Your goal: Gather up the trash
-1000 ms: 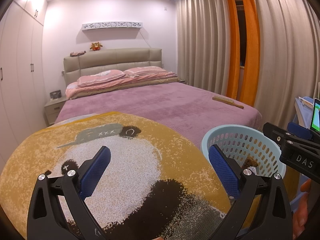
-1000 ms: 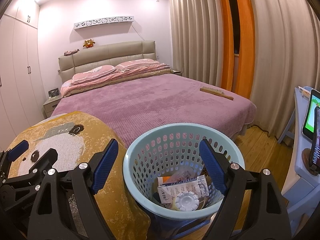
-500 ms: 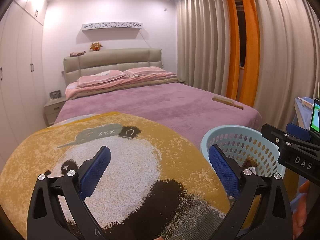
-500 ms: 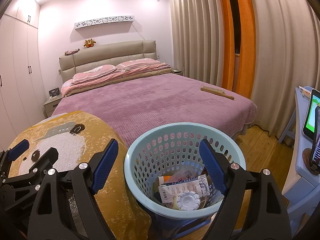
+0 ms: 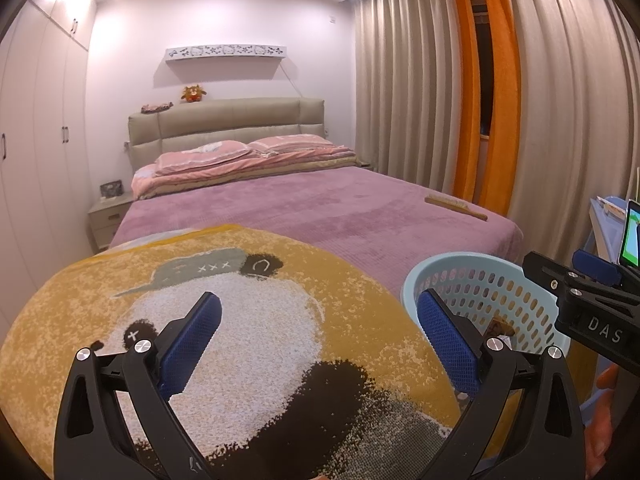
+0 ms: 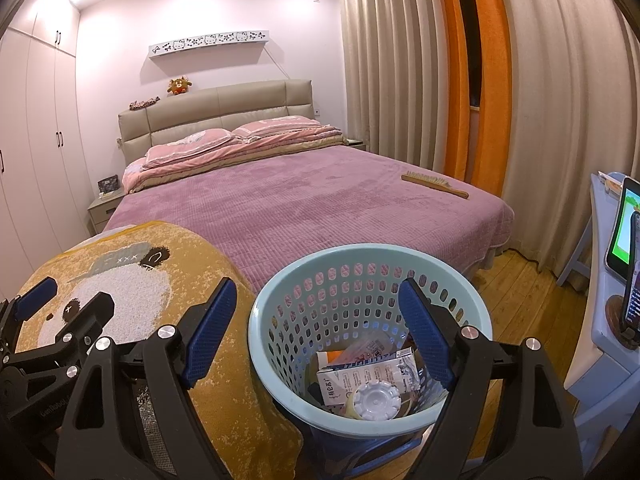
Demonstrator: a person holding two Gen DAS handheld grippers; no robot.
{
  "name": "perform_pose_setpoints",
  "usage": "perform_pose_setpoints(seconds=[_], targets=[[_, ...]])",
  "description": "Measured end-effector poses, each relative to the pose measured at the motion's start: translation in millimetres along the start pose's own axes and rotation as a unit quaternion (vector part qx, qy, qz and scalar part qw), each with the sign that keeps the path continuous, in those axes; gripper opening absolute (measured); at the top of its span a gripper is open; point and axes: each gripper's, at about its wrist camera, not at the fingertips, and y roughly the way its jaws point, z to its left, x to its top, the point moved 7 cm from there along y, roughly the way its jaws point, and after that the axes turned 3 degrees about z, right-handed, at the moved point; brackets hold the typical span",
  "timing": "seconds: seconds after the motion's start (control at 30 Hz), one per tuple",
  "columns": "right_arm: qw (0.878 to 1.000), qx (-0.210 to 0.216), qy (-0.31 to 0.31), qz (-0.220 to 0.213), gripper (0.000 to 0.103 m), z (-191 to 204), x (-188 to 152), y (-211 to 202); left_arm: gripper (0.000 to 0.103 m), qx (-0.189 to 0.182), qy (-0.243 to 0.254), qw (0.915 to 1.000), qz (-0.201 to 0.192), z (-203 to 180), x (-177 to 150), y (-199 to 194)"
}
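A pale blue perforated basket (image 6: 276, 312) stands at the foot of the bed; it holds a white carton (image 6: 364, 376), a white round lid (image 6: 378, 396) and wrappers. My right gripper (image 6: 318, 328) hovers over the basket, open, with nothing between its blue pads. In the left wrist view the same basket (image 5: 484, 284) sits at the right. My left gripper (image 5: 320, 330) is open and empty above a yellow panda-print blanket (image 5: 240, 292). The right gripper's black frame (image 5: 592, 312) shows at the right edge of the left wrist view.
A purple bed (image 6: 320, 200) fills the middle, with a wooden brush (image 6: 434, 185) near its right edge. Wardrobes (image 6: 36, 160) line the left wall, curtains (image 6: 400, 80) the right. A pale table (image 6: 608, 340) with a lit phone (image 6: 624, 232) stands at the right on the wooden floor (image 6: 520, 300).
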Motion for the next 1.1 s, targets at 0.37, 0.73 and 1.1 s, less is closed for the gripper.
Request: perform_pose_setpoints(seconds=[0.37,0.73,1.1], targets=[[1.000,0.007,-0.001,0.001,0.079,3.1,-5.1,-1.6,0.095,0.009,-0.008,0.9999,-0.002,0.1,9.7,-7.9],[1.000,0.022,0.006,-0.001,0.079,7.1,1.7,-18.9,0.095,0.021,-0.008,0.9996,-0.016,7.9,22.0,-38.1],[0.999,0.042,-0.002,-0.012,0.079,15.6,7.5,-40.7,0.096,0.032,-0.019,0.9990,-0.025,16.8,28.4,-57.5]])
